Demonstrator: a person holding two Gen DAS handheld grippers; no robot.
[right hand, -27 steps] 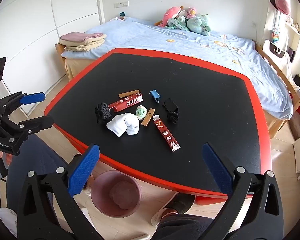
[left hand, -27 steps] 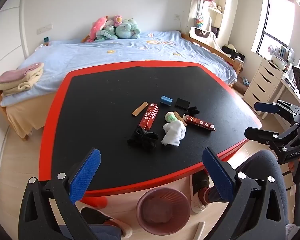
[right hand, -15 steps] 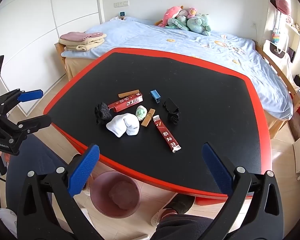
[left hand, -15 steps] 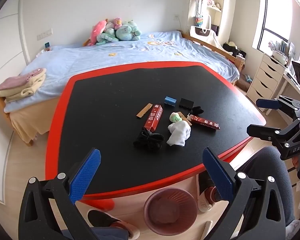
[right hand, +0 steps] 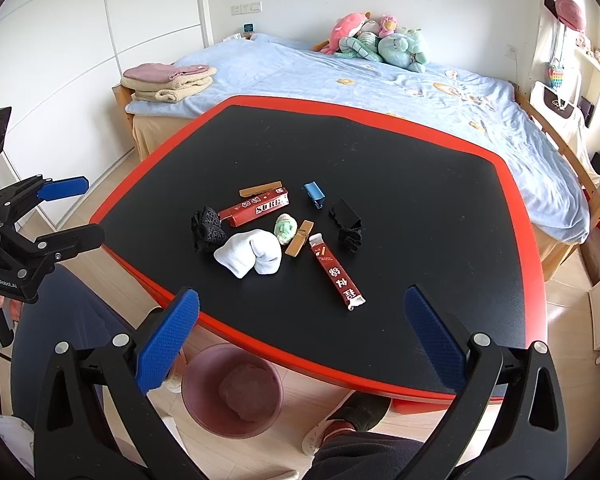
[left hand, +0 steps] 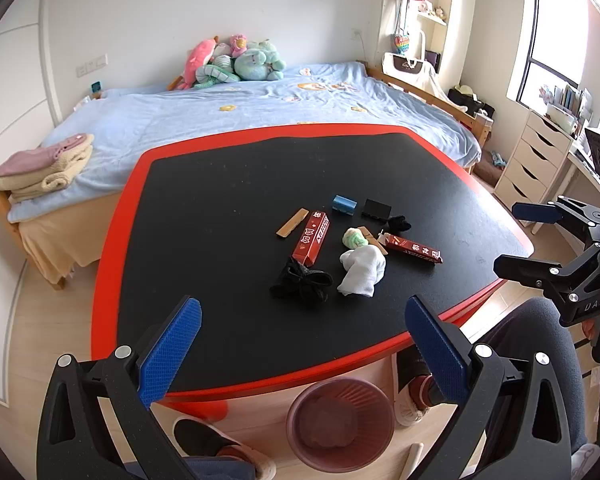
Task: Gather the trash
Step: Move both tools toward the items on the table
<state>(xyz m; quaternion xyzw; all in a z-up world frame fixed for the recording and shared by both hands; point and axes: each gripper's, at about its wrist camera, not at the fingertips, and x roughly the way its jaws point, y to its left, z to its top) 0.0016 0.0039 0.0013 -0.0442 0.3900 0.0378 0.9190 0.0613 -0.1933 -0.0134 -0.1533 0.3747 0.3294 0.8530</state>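
A cluster of items lies mid-table on the black, red-edged table (left hand: 220, 216): a red box (left hand: 311, 237) (right hand: 256, 207), a red wrapper (left hand: 413, 247) (right hand: 336, 272), a green-white wad (left hand: 354, 238) (right hand: 285, 229), a white sock (left hand: 362, 271) (right hand: 250, 256), black cloth (left hand: 302, 282) (right hand: 207, 228). A pink bin (left hand: 340, 424) (right hand: 231, 390) stands on the floor under the near edge. My left gripper (left hand: 300, 354) and right gripper (right hand: 300, 342) are open and empty, held back over the near edge.
Also on the table are a blue clip (left hand: 344, 205), a black clip (left hand: 376, 209), wooden pieces (left hand: 292, 222) and a small black wad (left hand: 399, 223). A bed (left hand: 260, 112) stands behind, drawers (left hand: 536, 164) to the right. The person's legs and shoes are by the bin.
My left gripper has shifted left and slightly lower, so the table contents slid right in its view. The right gripper has barely moved. Nothing on the table moved.
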